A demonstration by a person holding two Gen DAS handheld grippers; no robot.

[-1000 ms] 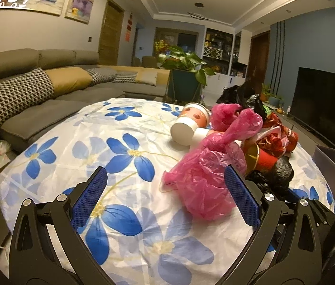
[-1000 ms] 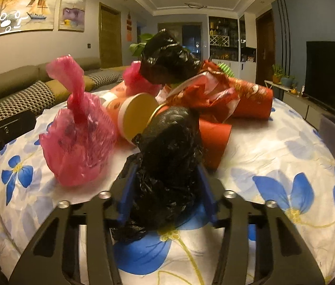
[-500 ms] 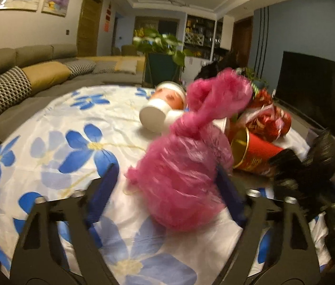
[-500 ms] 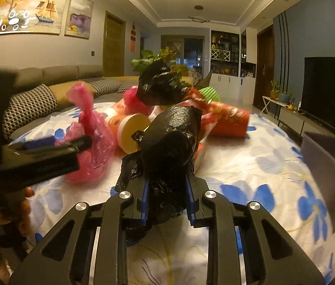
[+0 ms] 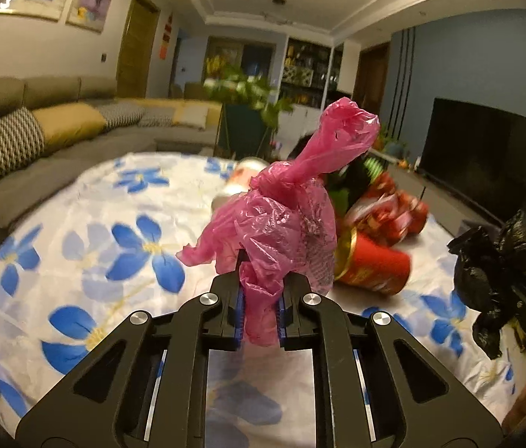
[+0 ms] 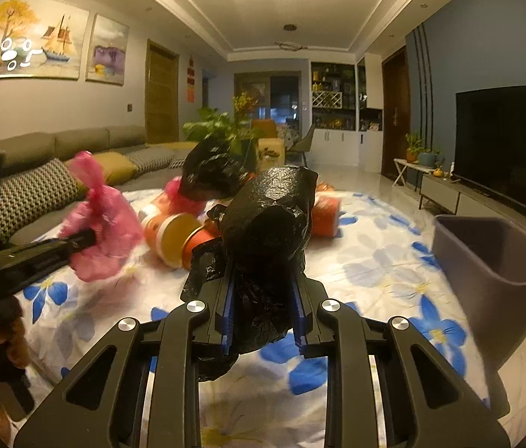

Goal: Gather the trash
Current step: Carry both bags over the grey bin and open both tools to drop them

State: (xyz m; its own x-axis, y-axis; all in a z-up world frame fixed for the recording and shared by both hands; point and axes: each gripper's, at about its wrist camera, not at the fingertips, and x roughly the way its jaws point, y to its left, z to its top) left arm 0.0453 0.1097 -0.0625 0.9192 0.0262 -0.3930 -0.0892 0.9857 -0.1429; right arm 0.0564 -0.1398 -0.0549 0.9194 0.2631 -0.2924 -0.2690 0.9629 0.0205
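My left gripper [image 5: 260, 298] is shut on a knotted pink plastic bag [image 5: 285, 220] and holds it above the flowered tablecloth [image 5: 113, 246]. My right gripper [image 6: 263, 298] is shut on a black trash bag [image 6: 268, 224], also lifted off the table. The black bag shows at the right edge of the left wrist view [image 5: 494, 265]. The pink bag and left gripper show at the left of the right wrist view [image 6: 102, 220]. A pile of red paper cups [image 5: 373, 265], a yellow-rimmed cup [image 6: 177, 239] and another black bag [image 6: 210, 175] lies on the table.
A grey bin [image 6: 494, 254] stands at the table's right edge. A grey sofa with cushions [image 5: 20, 142] runs along the left. A TV [image 5: 487, 156] stands at the right. A potted plant [image 5: 248, 112] is behind the table.
My left gripper closed on the pink bag and lifted it. My right gripper raised the black bag up and away from the pile, toward the right.
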